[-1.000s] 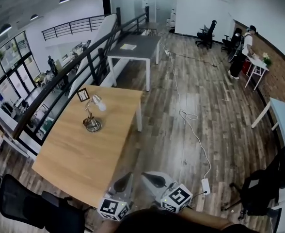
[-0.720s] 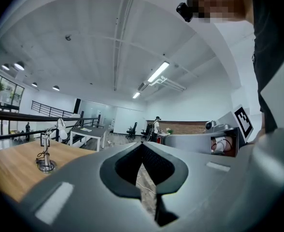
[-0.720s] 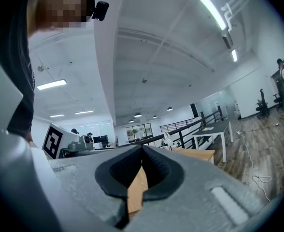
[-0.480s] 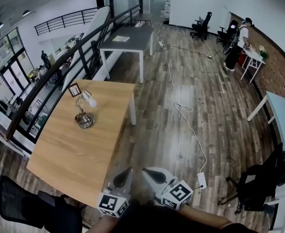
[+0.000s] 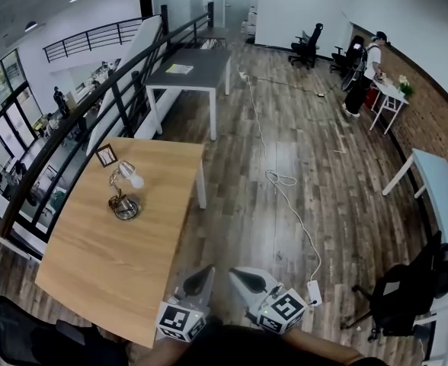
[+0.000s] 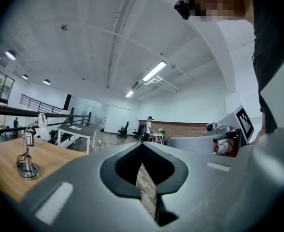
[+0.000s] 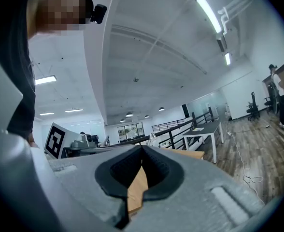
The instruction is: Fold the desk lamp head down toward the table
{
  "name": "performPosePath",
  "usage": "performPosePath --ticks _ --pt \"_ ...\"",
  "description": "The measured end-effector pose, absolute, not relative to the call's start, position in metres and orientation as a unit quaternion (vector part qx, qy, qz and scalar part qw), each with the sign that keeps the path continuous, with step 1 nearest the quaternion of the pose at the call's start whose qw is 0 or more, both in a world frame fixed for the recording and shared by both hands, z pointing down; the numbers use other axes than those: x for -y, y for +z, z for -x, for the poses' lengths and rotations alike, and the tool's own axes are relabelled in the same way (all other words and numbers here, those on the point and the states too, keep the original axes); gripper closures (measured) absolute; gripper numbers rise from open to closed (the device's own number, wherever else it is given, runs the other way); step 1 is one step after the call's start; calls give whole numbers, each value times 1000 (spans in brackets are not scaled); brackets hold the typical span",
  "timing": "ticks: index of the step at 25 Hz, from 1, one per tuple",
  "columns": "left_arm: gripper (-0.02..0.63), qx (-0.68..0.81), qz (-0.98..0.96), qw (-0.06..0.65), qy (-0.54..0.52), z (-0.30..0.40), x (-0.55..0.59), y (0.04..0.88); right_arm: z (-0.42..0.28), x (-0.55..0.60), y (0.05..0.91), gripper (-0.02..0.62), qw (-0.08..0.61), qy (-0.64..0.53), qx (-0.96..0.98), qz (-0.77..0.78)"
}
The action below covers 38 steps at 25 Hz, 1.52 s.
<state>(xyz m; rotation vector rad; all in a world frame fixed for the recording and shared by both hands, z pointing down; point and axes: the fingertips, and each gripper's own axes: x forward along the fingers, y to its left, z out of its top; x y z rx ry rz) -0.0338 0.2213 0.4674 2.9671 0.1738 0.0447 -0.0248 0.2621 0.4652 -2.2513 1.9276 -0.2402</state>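
Note:
The desk lamp [image 5: 123,197] stands upright on the wooden table [image 5: 110,258] at the left of the head view, its head [image 5: 135,180] raised on a bent arm. It also shows in the left gripper view as the lamp [image 6: 27,153], far off at the left. My left gripper [image 5: 206,270] and right gripper [image 5: 235,272] hang side by side over the floor past the table's near right corner, well short of the lamp. Both are shut with nothing between the jaws, as seen at the left gripper [image 6: 142,145] and the right gripper [image 7: 142,150].
A small picture frame [image 5: 106,155] stands behind the lamp. A grey table [image 5: 186,71] and a dark railing [image 5: 94,105] lie beyond. A cable [image 5: 285,197] runs across the wood floor to a power strip [image 5: 314,292]. A black chair [image 5: 399,296] is at right, and a person [image 5: 365,63] far back.
In the head view the table and lamp have slid left and a little down. Both grippers kept side by side at the bottom and stayed shut.

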Motion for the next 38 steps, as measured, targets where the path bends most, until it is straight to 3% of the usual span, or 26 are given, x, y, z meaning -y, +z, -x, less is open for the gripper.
performPosePath --ticks 14,38 --pt "604 -39 -996 82 23 -12 -89 461 -22 -126 456 592 101 -98 -669 730" --pt "604 177 -981 83 -9 47 82 468 27 51 470 586 64 -109 -820 559"
